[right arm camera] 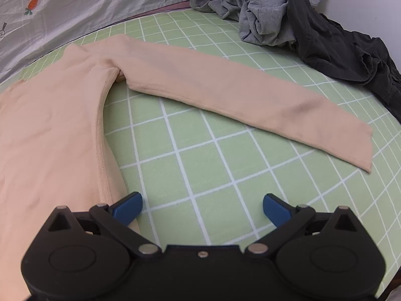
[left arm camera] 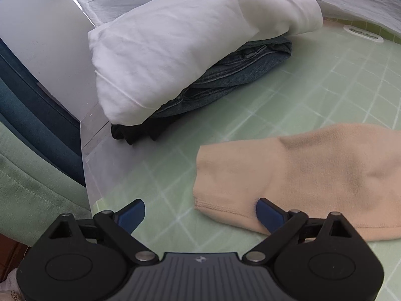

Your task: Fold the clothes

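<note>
Lying flat on the green gridded mat (right arm camera: 213,165), the peach long-sleeved top (right arm camera: 50,125) serves as our landmark: its body spreads toward the left of the right wrist view, and one sleeve (right arm camera: 250,100) stretches away from it across the mat to the right. We see the right gripper (right arm camera: 202,207) poised over bare mat just beside the top's side seam, its blue-tipped jaws spread wide with nothing between them. We see the left gripper (left arm camera: 200,213) likewise spread wide and holding nothing, its right blue tip over the hemmed end of the top (left arm camera: 300,180), its left tip over bare mat (left arm camera: 275,100). Beyond the top in the left wrist view stands a folded stack: a white garment (left arm camera: 175,50) on folded denim (left arm camera: 238,70) on a black item (left arm camera: 135,130). Beyond the sleeve, we note a crumpled heap of grey clothes (right arm camera: 263,12) and a dark garment (right arm camera: 351,50). Farther off lies a pale printed sheet (right arm camera: 75,7).
</note>
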Motion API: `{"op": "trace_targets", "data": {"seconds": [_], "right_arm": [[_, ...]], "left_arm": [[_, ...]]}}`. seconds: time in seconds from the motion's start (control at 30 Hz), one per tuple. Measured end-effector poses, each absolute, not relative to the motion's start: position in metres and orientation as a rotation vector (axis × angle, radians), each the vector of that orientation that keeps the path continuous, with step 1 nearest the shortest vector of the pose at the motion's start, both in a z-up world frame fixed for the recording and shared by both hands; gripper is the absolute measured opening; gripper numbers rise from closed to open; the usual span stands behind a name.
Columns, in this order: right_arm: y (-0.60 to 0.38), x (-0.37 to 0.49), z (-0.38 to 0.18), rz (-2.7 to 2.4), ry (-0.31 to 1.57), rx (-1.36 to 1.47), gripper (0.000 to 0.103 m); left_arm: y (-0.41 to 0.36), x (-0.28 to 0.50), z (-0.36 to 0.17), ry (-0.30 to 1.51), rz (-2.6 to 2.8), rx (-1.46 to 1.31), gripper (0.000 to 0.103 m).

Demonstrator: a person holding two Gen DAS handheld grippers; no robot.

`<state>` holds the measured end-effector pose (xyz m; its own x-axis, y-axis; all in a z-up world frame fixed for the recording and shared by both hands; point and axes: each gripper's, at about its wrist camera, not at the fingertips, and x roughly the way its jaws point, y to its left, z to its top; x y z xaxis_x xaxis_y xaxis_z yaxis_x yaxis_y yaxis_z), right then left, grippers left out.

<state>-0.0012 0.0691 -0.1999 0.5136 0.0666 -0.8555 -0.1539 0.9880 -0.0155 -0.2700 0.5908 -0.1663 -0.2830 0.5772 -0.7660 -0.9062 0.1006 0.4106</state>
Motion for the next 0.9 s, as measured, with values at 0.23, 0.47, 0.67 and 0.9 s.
{"op": "trace_targets", "data": {"seconds": [0.23,0.47,0.67,0.9], "right_arm": [[0.070,-0.005,-0.200,0.147,1.014,-0.100,0.103],[0.067,-0.018,-0.187,0.168,0.958,-0.142,0.102],[0.060,-0.039,-0.165,0.274,0.889,-0.079,0.097],[0.067,-0.053,-0.171,0.423,0.960,-0.074,0.069]], "left_arm": [[0.587,-0.281,-0.165,1.097,1.551,-0.449,0.100],[0.572,-0.303,-0.137,0.997,1.614,-0.476,0.099],[0.533,-0.303,-0.117,0.912,1.413,-0.571,0.099],[0.462,-0.258,-0.119,0.981,0.858,-0.582,0.095]]}}
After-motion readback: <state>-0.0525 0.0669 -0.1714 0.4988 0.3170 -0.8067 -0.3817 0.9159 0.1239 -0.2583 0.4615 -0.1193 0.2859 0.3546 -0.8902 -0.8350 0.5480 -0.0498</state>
